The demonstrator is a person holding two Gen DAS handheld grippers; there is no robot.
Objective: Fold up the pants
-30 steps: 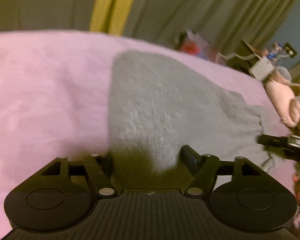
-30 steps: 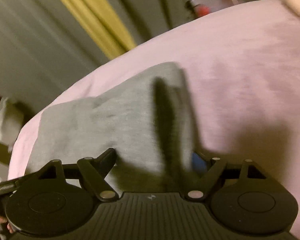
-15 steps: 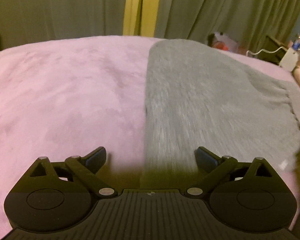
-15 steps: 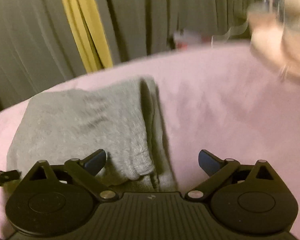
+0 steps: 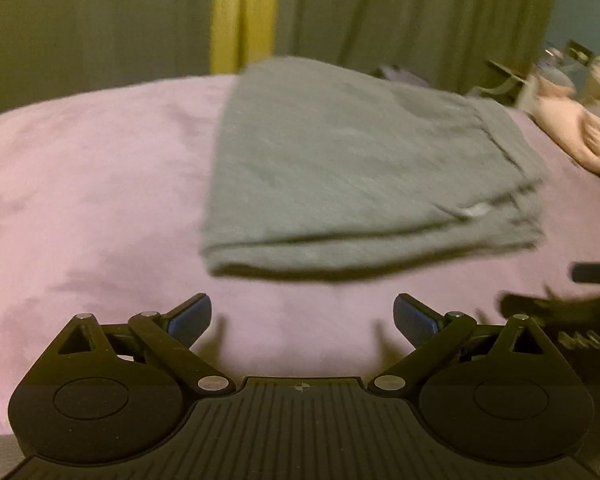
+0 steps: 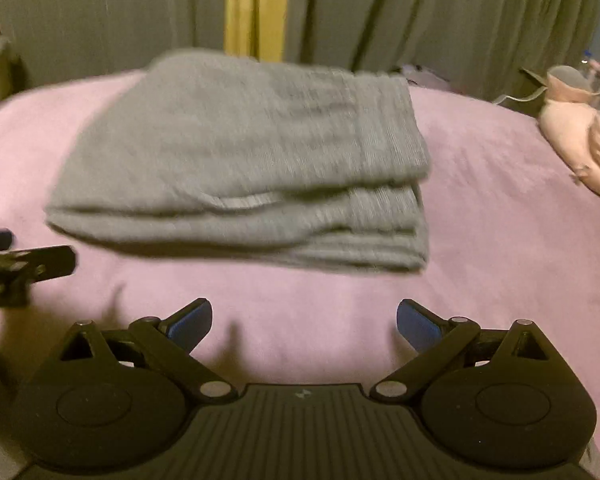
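The grey pants lie folded in a flat stack of several layers on the pink bed cover. They also show in the right wrist view, with the ribbed waistband at the right end. My left gripper is open and empty, a short way in front of the stack's near edge. My right gripper is open and empty, also just short of the near edge. Each gripper shows at the other view's side, the right one and the left one.
A pink plush toy lies on the bed at the right, with cluttered furniture behind it. Grey-green curtains with a yellow strip hang behind the bed. Bare pink cover lies left of the pants.
Both grippers were shut on the grey fabric a second ago, opened and let it go, then drew back. The pants now lie as a folded stack, apart from both grippers.
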